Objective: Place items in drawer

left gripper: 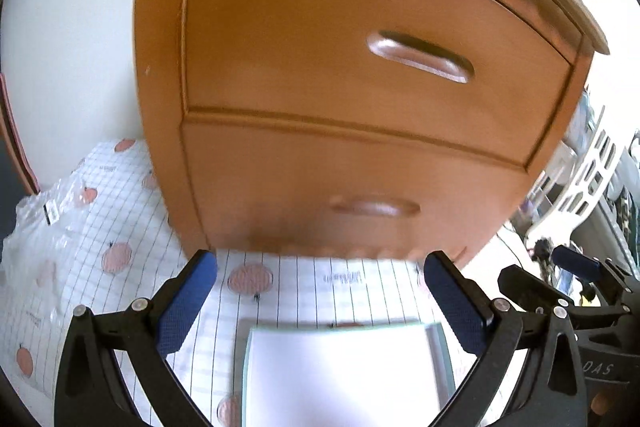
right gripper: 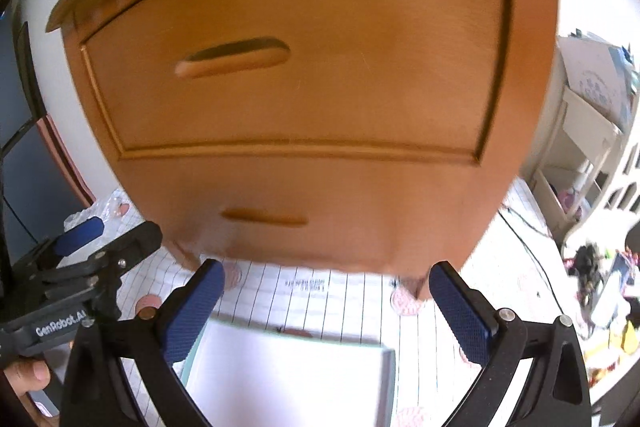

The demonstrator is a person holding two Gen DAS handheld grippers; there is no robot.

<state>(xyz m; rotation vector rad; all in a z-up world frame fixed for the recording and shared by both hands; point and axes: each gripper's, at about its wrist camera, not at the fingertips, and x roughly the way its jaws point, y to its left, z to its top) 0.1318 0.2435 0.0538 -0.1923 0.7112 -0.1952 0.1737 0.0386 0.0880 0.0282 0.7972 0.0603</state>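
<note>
both drawers shut; left tool (left gripper: 320,279) and right tool (right gripper: 326,285) gape wide, empty, above white box (left gripper: 340,371). opening step: next, hook top drawer handle (right gripper: 234,57), pull.

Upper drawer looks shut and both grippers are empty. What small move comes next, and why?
Probably bring the right gripper up to the upper drawer's handle to pull it open. Both drawers sit flush and closed, so nothing can go in yet. Both grippers are open and hold nothing; the left gripper hovers over the white flat item on the patterned sheet, ready to pick it afterwards.
</note>
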